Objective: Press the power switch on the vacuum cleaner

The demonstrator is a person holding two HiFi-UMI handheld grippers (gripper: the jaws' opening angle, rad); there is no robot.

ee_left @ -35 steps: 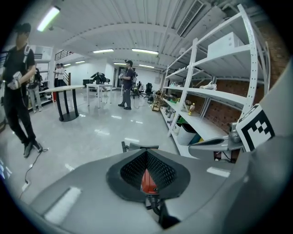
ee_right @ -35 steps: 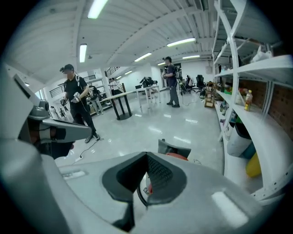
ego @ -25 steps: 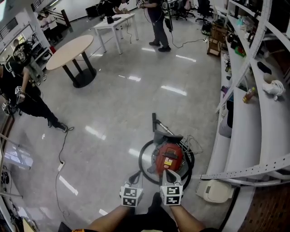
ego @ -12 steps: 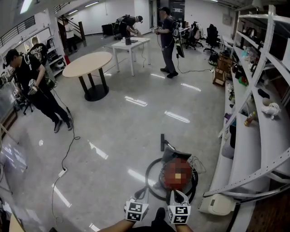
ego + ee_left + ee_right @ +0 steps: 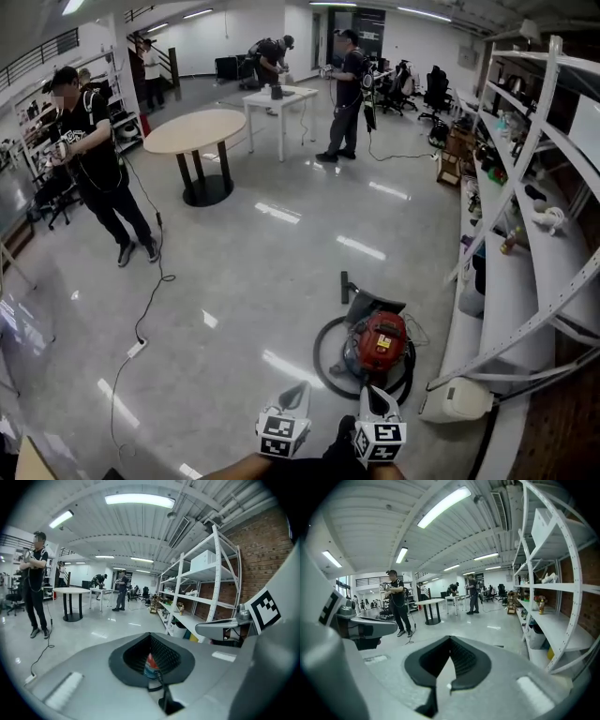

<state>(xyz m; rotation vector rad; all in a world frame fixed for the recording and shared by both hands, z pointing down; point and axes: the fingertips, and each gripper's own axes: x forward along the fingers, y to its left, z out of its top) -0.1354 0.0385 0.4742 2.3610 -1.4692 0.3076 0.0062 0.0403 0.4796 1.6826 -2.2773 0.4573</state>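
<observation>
I can't read any text here. The yellow label [image 5: 383,342] on the vacuum cleaner [image 5: 372,330] is too small.

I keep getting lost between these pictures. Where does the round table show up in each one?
Head view: the round table stands upper left, far across the floor.
Left gripper view: it is at the left edge, mid-height.
Right gripper view: it is just left of centre, mid-height.
Shared landmark: the white shelves run along the right side of every view.
</observation>
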